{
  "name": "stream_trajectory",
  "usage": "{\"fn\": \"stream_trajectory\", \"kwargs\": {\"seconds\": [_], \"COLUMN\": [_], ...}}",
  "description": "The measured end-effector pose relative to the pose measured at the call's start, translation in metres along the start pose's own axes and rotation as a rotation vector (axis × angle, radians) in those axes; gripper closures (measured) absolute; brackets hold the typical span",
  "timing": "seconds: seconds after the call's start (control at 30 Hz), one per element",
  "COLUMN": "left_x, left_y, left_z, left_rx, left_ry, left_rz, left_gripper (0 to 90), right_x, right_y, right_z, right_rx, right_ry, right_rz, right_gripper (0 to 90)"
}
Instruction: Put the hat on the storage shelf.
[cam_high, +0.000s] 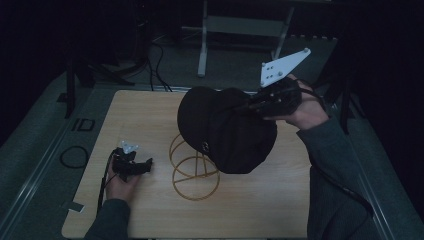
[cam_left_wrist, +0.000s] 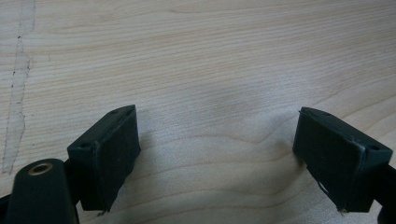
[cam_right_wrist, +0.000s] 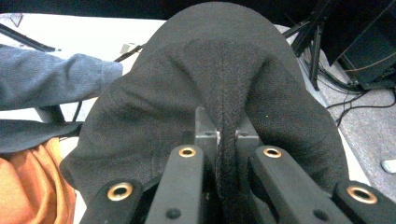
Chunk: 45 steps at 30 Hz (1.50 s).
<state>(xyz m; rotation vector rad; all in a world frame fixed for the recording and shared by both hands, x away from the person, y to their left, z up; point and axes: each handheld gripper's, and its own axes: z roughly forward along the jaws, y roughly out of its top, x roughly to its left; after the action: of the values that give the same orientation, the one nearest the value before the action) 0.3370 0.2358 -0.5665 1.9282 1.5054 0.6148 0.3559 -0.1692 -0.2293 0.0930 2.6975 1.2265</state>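
The right gripper (cam_high: 250, 103) has its jaws clenched on a fold of the black fabric cap (cam_high: 225, 131), and in the right gripper view the cloth bunches into a ridge between them (cam_right_wrist: 227, 140). The cap hangs above the pale wooden counter (cam_high: 280, 195), over the top of a golden wire hat stand (cam_high: 194, 176) that sits on the wood. Over on the other side, the left gripper (cam_high: 145, 165) rests low near the counter's left part, well apart from the stand, jaws spread wide and released over bare wood grain (cam_left_wrist: 215, 135).
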Motion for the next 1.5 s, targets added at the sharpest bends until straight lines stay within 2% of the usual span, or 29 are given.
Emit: {"fn": "stream_trajectory", "kwargs": {"seconds": [0.5,0.8,1.07,1.27,1.5], "left_x": [0.0,0.0,0.0,0.0,0.0], "left_y": [0.0,0.0,0.0,0.0,0.0], "left_z": [0.0,0.0,0.0,0.0,0.0], "left_rx": [-0.001,-0.001,-0.001,-0.001,-0.002], "left_ry": [0.001,0.0,0.0,0.0,0.001], "left_rz": [0.0,-0.002,-0.003,-0.001,-0.001], "left_gripper": [14.2,14.1,14.1,14.1,14.1], "right_x": [0.007,0.009,0.01,0.015,0.016], "right_y": [0.025,0.041,0.041,0.039,0.039], "right_z": [0.026,0.06,0.088,0.111,0.121], "right_rx": [-0.023,0.023,0.071,0.128,0.155], "right_ry": [0.046,0.082,0.105,0.114,0.107], "right_rz": [-0.047,-0.059,-0.04,-0.06,-0.051], "right_gripper": [85.2,84.3,82.7,81.5,81.1]}}
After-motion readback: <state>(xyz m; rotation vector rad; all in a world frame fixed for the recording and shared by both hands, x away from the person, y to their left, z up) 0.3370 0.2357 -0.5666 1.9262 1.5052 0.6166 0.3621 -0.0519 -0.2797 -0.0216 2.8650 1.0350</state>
